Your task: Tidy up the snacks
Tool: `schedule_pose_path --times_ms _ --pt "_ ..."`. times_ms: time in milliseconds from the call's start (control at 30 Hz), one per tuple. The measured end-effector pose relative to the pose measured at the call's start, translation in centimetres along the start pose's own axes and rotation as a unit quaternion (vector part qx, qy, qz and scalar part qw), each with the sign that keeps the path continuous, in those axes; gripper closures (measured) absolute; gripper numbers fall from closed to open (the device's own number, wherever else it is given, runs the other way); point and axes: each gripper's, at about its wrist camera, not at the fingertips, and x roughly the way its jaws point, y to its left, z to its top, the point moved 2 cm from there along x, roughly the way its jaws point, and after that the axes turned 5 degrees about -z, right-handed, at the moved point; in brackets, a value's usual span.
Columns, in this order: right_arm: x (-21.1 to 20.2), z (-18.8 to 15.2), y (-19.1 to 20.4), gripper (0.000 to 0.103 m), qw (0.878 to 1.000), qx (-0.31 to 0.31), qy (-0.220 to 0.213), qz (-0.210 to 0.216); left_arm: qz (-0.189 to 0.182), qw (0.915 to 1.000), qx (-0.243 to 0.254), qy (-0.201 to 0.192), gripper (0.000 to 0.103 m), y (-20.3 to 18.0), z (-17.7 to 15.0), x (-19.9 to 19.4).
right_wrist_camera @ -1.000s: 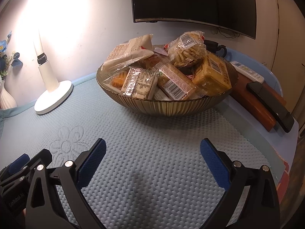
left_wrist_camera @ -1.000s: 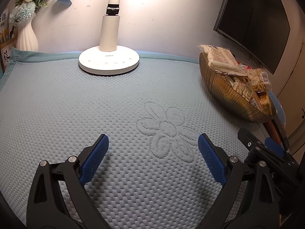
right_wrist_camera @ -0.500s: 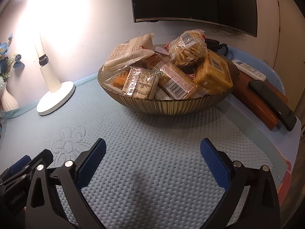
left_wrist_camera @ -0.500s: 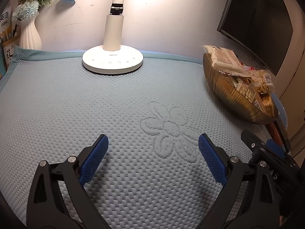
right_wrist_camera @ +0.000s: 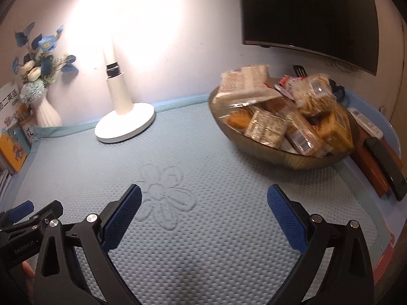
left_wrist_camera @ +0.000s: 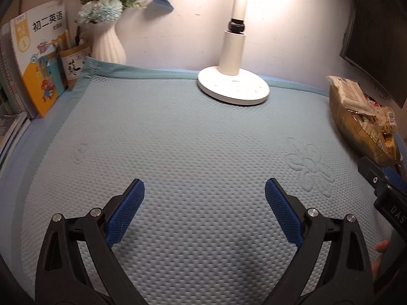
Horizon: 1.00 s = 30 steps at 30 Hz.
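Blue dimpled mat (left_wrist_camera: 203, 137) covers the desk, bare w/ no snacks laid out. Both views have swung left: brown ribbed glass bowl of wrapped snacks (right_wrist_camera: 282, 124) now sits far right. Left claw (left_wrist_camera: 204, 203) & right claw (right_wrist_camera: 203, 208) gape, empty; sorting seems done.

One bowl (right_wrist_camera: 279, 156) sits at the counter's right edge, heaped with snack packs (right_wrist_camera: 269, 127); about eight show, the rest hidden. One lamp (left_wrist_camera: 232, 86) and one vase (left_wrist_camera: 106, 43) stand along the back edge. Two claws (left_wrist_camera: 204, 203) (right_wrist_camera: 203, 208) are in view. One remote (right_wrist_camera: 366, 124) lies at the right edge.
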Motion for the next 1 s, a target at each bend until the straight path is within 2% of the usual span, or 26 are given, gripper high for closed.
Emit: schedule_pose_path --times_ms 133,167,333,567,700,767,900,1000 --pt "0.0 0.2 2.2 0.005 1.000 -0.014 0.002 0.018 0.074 0.9969 0.019 -0.020 0.007 1.3 -1.3 -1.0" --pt "0.2 0.1 2.6 0.005 1.000 -0.015 0.004 0.022 0.081 0.9961 0.026 -0.024 0.005 1.3 -1.7 -1.2" --pt "1.4 -0.7 3.7 0.005 0.998 0.000 0.045 0.051 0.064 0.9967 0.043 -0.026 0.003 0.6 -2.2 -1.4" --pt "1.5 -1.2 5.2 0.005 0.998 -0.036 0.045 0.037 0.039 0.9982 0.046 -0.005 0.003 1.0 -2.3 -1.1" --pt "1.8 -1.8 5.9 0.005 0.996 -0.049 0.057 0.050 0.058 0.9978 0.031 -0.002 0.003 1.6 -2.8 -0.7" --pt "1.8 -2.2 6.3 0.005 0.996 -0.062 0.056 0.045 0.059 0.9980 0.020 0.001 0.003 2.2 -2.3 -0.6" --pt "1.5 -2.4 7.0 0.005 0.994 -0.083 0.054 0.035 0.085 0.9963 0.012 0.002 0.003 3.1 -1.3 -0.7" --pt "0.5 -1.9 8.1 0.005 0.993 -0.105 0.042 0.045 0.073 0.9966 0.029 0.023 0.003 3.0 -1.7 0.0"
